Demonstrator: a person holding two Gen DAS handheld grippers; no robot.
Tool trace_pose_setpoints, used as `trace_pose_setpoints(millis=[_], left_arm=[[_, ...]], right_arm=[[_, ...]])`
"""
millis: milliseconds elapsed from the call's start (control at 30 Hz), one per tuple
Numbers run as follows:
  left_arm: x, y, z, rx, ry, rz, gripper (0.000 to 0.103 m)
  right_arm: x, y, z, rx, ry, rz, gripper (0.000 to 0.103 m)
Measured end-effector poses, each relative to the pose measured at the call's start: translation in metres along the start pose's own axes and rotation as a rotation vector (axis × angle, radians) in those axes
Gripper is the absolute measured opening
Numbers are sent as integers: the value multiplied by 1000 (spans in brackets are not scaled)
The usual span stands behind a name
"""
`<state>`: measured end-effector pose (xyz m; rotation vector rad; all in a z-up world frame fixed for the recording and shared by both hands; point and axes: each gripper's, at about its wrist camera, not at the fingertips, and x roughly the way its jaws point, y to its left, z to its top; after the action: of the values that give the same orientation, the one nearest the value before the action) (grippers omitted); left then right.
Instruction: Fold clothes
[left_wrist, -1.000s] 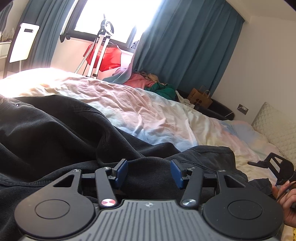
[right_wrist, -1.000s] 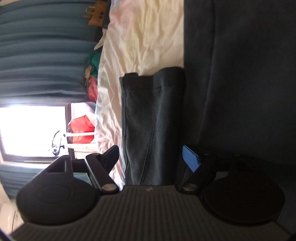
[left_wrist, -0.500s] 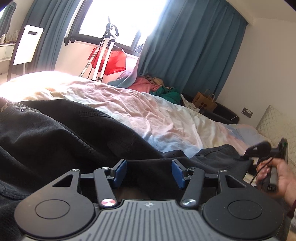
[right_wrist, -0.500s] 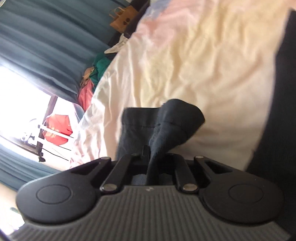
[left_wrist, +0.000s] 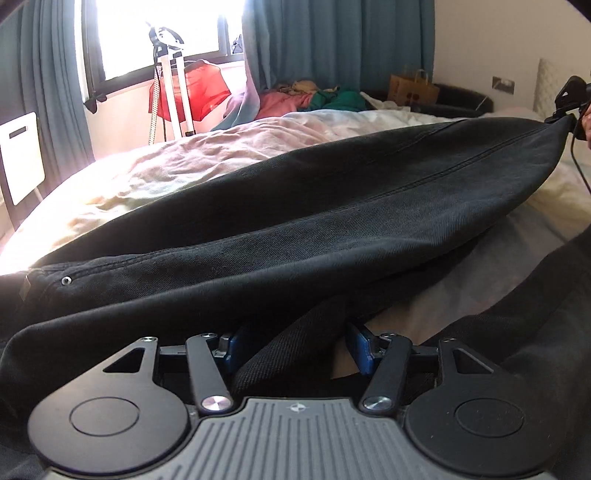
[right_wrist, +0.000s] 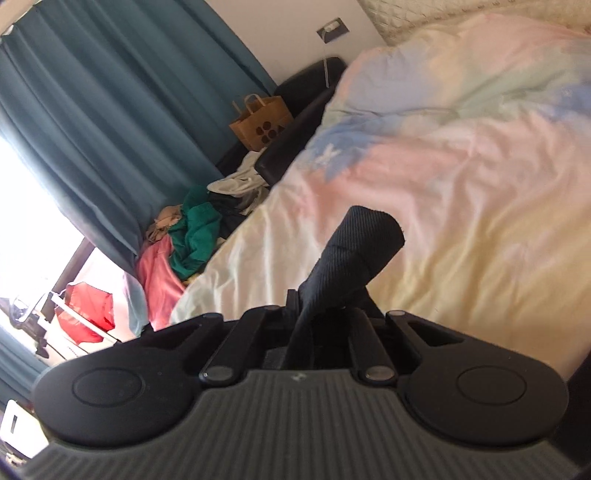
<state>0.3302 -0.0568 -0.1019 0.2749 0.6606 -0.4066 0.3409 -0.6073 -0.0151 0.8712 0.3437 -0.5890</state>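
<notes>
Since a second ago the right gripper (right_wrist: 325, 314) has clamped on the leg end of the jeans (left_wrist: 332, 206) and lifted it off the bed (left_wrist: 155, 173), so one leg now hangs stretched in an arc between the hem, seen far right in the left wrist view, and the waist near the rivet. The right jaws are pressed almost together with a bunched tube of denim standing out of them. The left gripper (left_wrist: 295, 347) sits low by the waist end; its jaws stand wide apart with a fold of cloth lying between the blue pads, nothing pinched (as far as I can judge). The risk I see: the right grip holds only a narrow bunch, so the heavy denim could slip out mid-swing, or the loose waist could drag and leave the fold crooked.
</notes>
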Motion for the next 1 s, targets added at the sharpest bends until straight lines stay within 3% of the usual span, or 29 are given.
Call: trace_pose_setpoints(millis=[167,267,367,533,633,867,1000], left_arm=[[-1,-7,-3,56,-26,-28,24],[-8,0,-2,44,-47,-56,13],[-16,9,-1,23,-63,-92,11],[-39,25,2,-57,-76,-193,9],[-56,27,0,-47,-79,-246,9],[-41,3,-18,8,25,-229,12],[-34,2,-24,-31,35,-219,18]], right_arm=[[5,-76,-37,97,72,-46,8],[-4,-98,-48,99,82,-35,7],[-18,-98,-47,-13,70,-17,7],[-38,-95,-33,-77,60,16,6],[-46,-101,-25,-133,52,6,6],[-31,-150,-54,-192,118,-77,6],[-29,-145,-56,-231,115,-88,7]])
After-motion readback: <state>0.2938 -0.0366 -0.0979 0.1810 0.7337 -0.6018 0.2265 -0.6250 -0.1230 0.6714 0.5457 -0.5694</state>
